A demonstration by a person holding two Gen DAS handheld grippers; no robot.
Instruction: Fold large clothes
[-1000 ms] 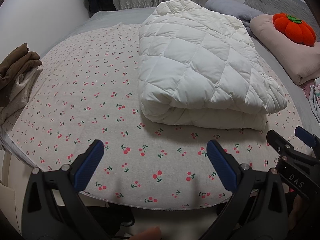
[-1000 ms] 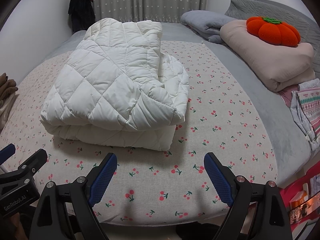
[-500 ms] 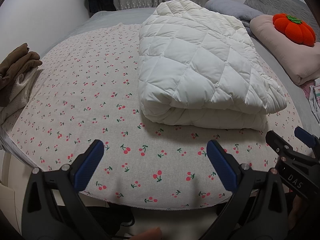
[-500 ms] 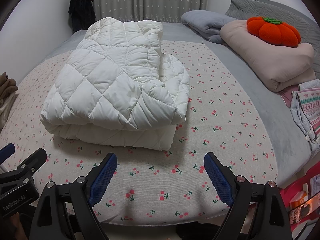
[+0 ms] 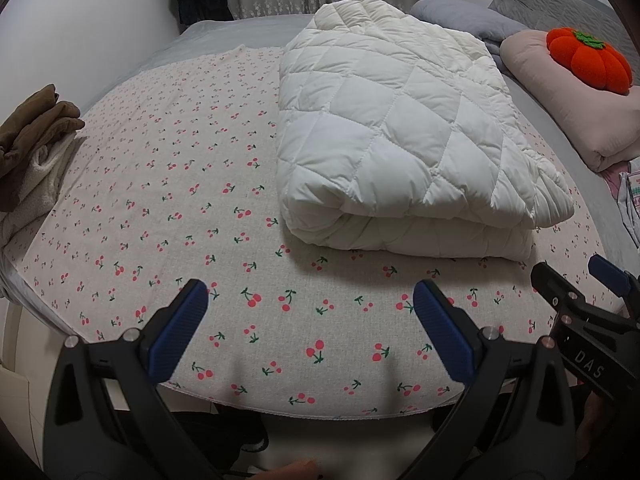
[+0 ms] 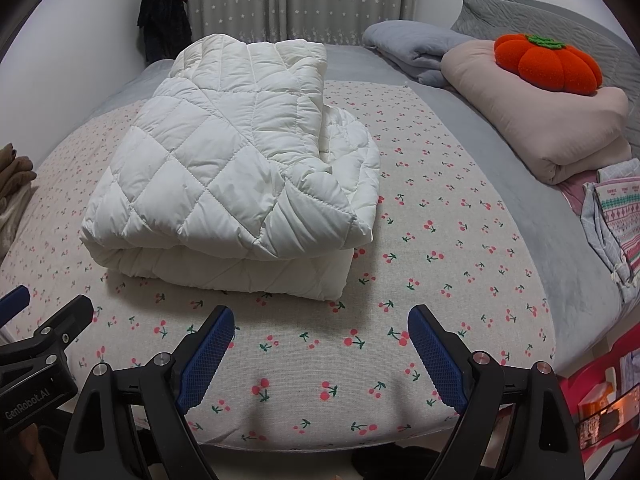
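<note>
The fingers of the left gripper point(image 5: 307, 308) are spread wide and released, holding nothing, above the near edge of the bed point(image 5: 168, 184). The right gripper point(image 6: 321, 334) is likewise released, its 2 blue-padded fingers point(image 6: 434, 354) parted over the cherry-print cover, beside the left one. The white quilted garment point(image 6: 236, 176) lies folded into a thick bundle in the middle of the bed, just beyond both grippers and apart from them. At far right an orange pumpkin cushion point(image 6: 548, 63) sits on a folded pink blanket point(image 6: 532, 128). Brown clothes point(image 5: 32, 124) lie at the left edge.
</note>
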